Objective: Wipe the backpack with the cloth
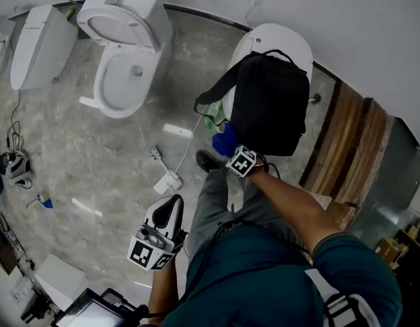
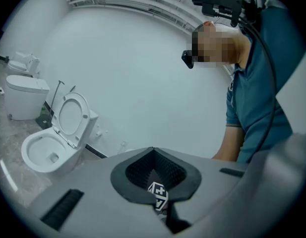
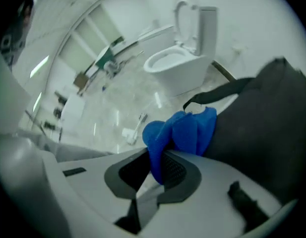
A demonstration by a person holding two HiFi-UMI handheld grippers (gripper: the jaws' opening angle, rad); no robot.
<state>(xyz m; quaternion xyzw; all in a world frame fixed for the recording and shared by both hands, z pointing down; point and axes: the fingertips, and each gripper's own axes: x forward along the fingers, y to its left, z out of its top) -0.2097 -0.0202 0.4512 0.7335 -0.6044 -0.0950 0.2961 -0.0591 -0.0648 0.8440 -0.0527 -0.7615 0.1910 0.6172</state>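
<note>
A black backpack (image 1: 271, 104) rests on top of a white closed toilet (image 1: 281, 36). My right gripper (image 1: 230, 150) is shut on a bunched blue cloth (image 1: 223, 142) and holds it at the bag's lower left edge, beside a loose strap. In the right gripper view the blue cloth (image 3: 185, 130) bulges out of the right gripper (image 3: 160, 157) and touches the backpack (image 3: 272, 118). My left gripper (image 1: 171, 203) hangs low by the person's leg, far from the bag. In its own view the left gripper (image 2: 153, 152) is shut with nothing in it.
A toilet with its seat lifted (image 1: 124, 73) stands at the upper left, another closed one (image 1: 36, 43) farther left. Wooden boards (image 1: 346, 142) lean at the right. A small white fitting (image 1: 167, 181) and cables (image 1: 15, 165) lie on the grey marble floor.
</note>
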